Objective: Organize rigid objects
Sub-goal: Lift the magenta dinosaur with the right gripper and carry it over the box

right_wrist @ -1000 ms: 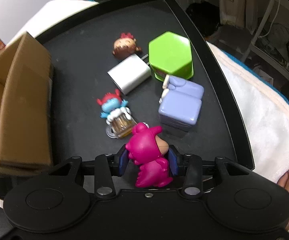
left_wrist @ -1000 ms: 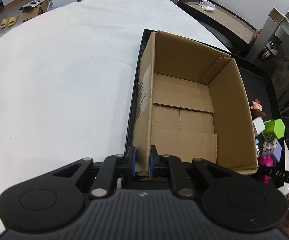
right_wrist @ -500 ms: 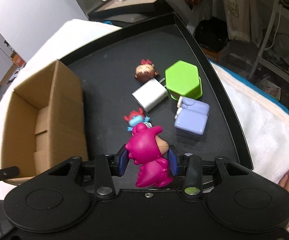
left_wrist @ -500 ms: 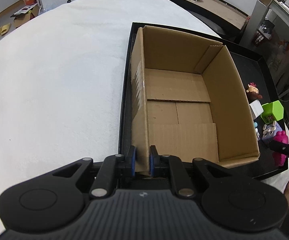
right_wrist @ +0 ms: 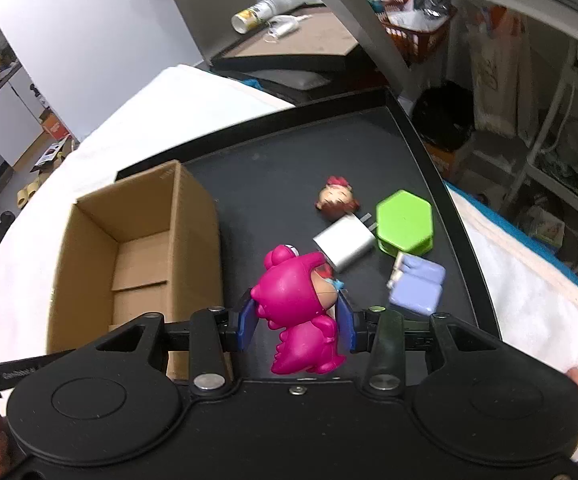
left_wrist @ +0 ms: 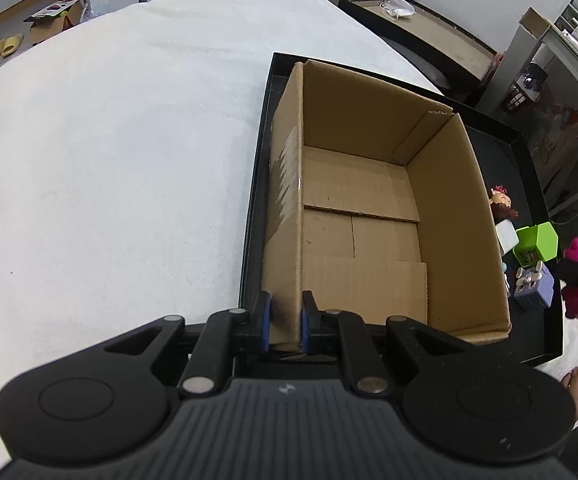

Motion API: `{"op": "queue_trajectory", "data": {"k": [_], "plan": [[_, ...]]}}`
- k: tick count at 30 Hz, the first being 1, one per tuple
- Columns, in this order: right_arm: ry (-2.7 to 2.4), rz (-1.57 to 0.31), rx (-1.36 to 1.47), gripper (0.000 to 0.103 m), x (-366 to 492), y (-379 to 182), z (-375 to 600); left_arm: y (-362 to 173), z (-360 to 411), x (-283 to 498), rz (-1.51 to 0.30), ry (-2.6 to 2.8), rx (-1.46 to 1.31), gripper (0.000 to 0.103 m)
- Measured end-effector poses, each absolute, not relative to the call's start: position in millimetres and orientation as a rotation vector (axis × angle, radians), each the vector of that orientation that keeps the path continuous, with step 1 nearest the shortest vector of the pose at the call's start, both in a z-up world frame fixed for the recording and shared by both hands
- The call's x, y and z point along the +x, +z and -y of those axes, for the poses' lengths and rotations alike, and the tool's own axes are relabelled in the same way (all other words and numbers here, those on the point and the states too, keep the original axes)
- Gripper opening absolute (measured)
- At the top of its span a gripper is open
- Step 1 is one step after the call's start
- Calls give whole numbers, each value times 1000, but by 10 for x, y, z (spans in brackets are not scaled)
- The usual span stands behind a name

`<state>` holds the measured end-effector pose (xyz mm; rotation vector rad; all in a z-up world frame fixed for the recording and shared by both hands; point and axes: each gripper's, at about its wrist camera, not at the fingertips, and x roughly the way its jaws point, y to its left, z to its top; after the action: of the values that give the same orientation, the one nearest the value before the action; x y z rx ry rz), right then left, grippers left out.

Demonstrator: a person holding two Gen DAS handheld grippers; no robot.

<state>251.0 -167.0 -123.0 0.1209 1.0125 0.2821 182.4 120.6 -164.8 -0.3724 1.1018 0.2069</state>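
A: where's the pink dino figure (right_wrist: 299,312) now?
B: clamped in the right gripper (right_wrist: 296,322) jaws; cardboard box (right_wrist: 137,256) opening sits left of them. Left gripper (left_wrist: 285,322) jaws pinch the box's wall.

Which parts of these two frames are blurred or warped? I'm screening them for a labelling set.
Left wrist view: sharp throughout; fisheye bends the black tray edge and the white cloth, and the cardboard box flares toward the lens. Right wrist view: the pink dinosaur figure in the right gripper is crisp, while the box, purple cube and background shelving show slight motion smear.
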Motion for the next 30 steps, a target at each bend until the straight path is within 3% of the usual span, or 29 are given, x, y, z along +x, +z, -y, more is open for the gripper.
{"op": "queue_trajectory", "data": {"k": [30], "plan": [[454, -909, 5, 41, 2677, -790, 591, -1666, -1324, 1798, -1092, 177, -429, 15]]}}
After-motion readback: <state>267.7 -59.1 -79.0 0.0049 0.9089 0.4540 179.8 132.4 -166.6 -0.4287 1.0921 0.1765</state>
